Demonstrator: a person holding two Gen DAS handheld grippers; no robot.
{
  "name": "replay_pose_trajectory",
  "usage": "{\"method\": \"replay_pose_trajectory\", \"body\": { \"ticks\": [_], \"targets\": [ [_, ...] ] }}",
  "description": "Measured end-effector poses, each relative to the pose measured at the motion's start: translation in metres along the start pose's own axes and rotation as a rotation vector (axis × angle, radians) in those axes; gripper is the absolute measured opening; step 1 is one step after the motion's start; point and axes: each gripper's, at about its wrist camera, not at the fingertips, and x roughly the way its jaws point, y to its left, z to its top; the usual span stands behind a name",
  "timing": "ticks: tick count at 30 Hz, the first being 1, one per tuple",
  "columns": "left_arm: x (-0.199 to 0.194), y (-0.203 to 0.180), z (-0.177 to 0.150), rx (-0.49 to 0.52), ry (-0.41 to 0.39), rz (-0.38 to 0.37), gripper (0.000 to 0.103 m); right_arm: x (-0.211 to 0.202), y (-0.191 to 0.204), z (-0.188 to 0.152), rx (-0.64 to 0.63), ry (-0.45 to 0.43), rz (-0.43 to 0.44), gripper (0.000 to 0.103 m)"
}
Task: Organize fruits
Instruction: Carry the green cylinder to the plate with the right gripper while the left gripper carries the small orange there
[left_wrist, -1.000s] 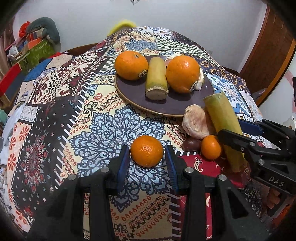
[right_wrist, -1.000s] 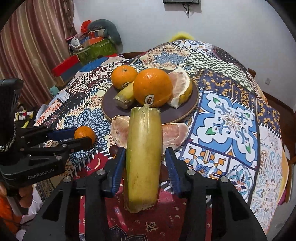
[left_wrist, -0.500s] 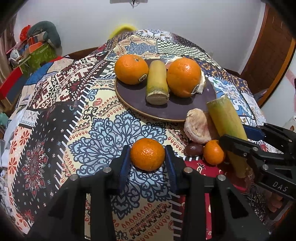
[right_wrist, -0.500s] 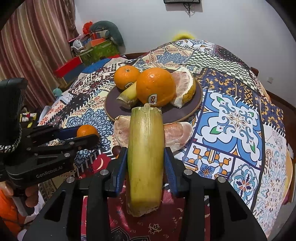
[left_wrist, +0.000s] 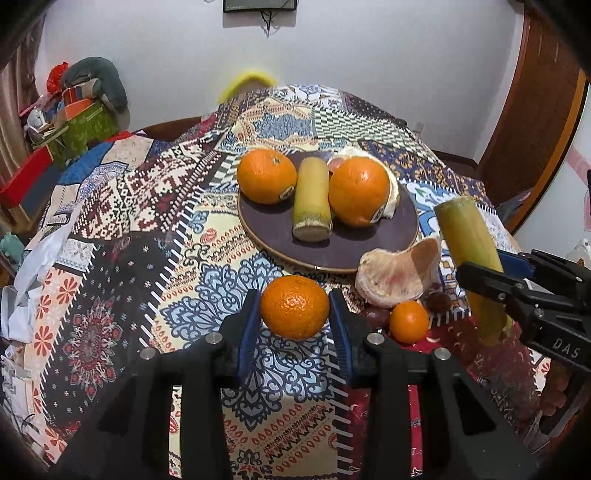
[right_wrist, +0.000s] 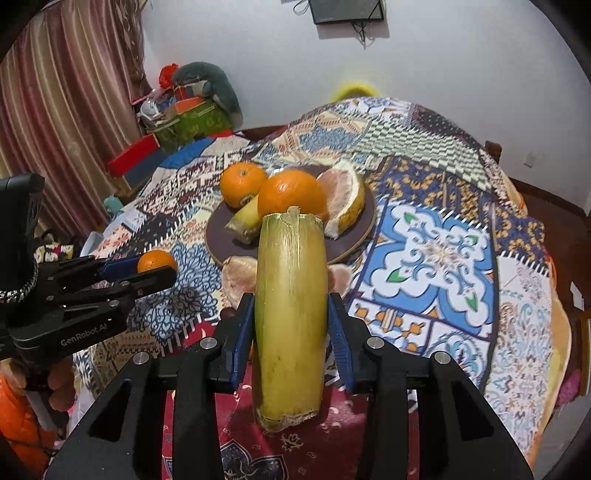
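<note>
Orange and dimpled, small mandarin (left_wrist: 294, 307) clenched between the blue pads of the left tongs (left_wrist: 295, 321), clear of the patterned cloth (left_wrist: 122, 206) on the worktop, at about 6 o'clock from the dark plate (left_wrist: 332, 254). Best carried to the plate's bare near rim, at 6 o'clock of the cane piece (left_wrist: 311, 199) lying between the two large oranges (left_wrist: 266, 176) (left_wrist: 359, 191), then lowered until seated before easing the pads apart, since a round fruit dropped from above will likely roll off the shallow edge. Worth steering wide of the peeled pomelo section (left_wrist: 397, 273) resting just off the plate at its 4 o'clock, with a second small mandarin (left_wrist: 409, 320) and some dark round fruits (left_wrist: 437, 301) beside it. Farther right, long yellow-green sugarcane stalk (right_wrist: 290, 314) gripped at mid-length by the right tongs (right_wrist: 291, 325), tilted with its top toward the plate. Better laid flat alongside the first cane piece, approached from 5 o'clock, kept level to avoid knocking the right-hand orange or the pomelo wedge (right_wrist: 345, 201) behind it. One tool in at a time, to prevent crossing over the plate.
</note>
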Motion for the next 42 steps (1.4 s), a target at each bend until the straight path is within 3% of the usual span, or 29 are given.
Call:
{"method": "replay_pose_trajectory", "body": {
  "ticks": [14, 26, 42],
  "targets": [
    [-0.008, 0.005, 0.027, -0.004, -0.062, 0.008, 0.037, -0.018, -0.014, 0.037, -0.009, -0.103, -0.040, 0.035],
    [0.001, 0.012, 0.053, -0.008, -0.105, 0.019, 0.037, -0.007, -0.021, 0.076, -0.040, -0.166, -0.058, 0.035],
    [0.031, 0.020, 0.071, -0.026, -0.100, 0.004, 0.037, 0.031, -0.026, 0.100, -0.072, -0.145, -0.044, 0.035]
  ]
}}
